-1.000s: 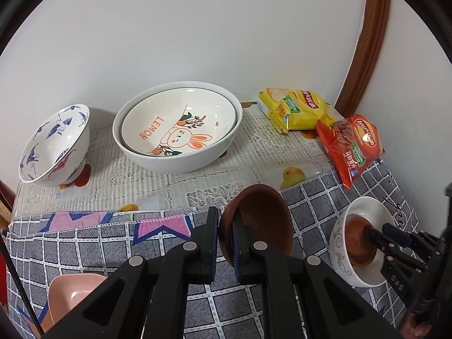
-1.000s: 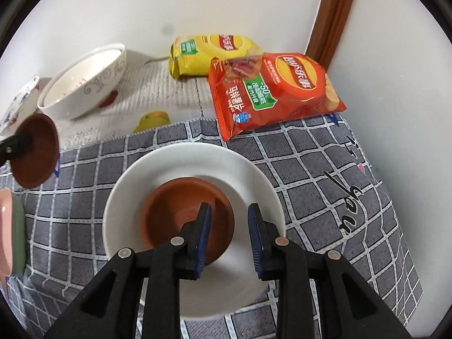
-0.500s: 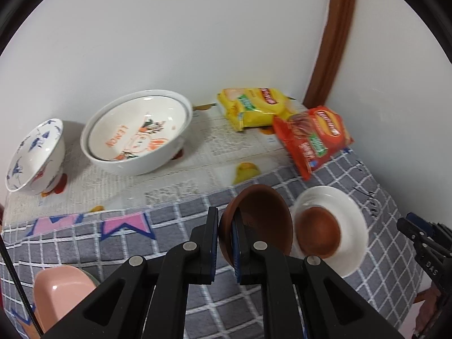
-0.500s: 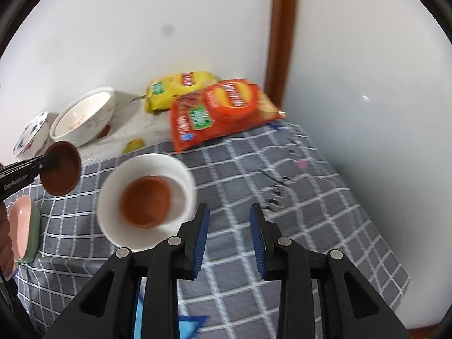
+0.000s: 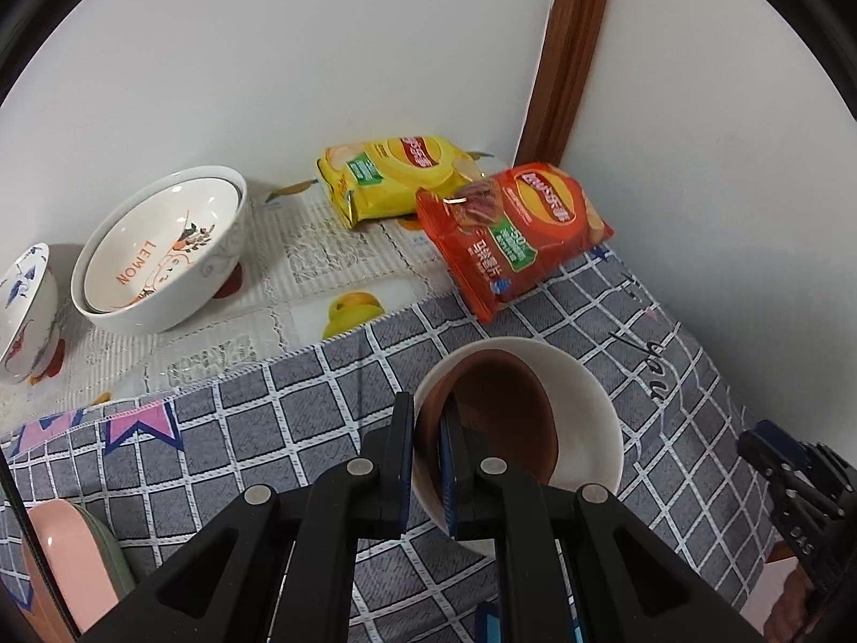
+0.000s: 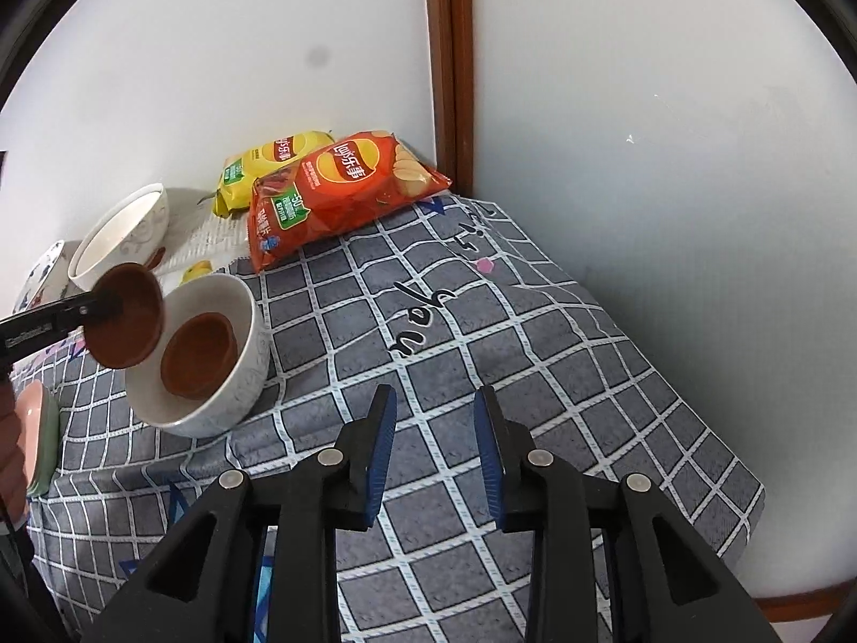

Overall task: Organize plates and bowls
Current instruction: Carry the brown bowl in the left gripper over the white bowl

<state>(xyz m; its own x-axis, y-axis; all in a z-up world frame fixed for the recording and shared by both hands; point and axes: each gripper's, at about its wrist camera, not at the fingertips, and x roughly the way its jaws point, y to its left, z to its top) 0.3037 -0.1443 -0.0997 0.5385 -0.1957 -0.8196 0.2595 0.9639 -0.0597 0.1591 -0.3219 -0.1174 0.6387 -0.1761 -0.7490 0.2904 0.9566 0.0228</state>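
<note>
My left gripper is shut on the rim of a small brown bowl and holds it tilted just above a white bowl on the grey checked cloth. In the right wrist view the held brown bowl hangs over the left rim of the white bowl, which has a second brown bowl inside. My right gripper is open and empty, above the cloth to the right of the white bowl.
A big white LEMON bowl and a blue-patterned bowl stand at the back left. Yellow and red chip bags lie at the back by the wall corner. Pink and green plates sit at the left front.
My left gripper has carried the brown bowl right, over the white bowl. My right gripper has let go of the other brown bowl, pulled back to the right and opened wider.
</note>
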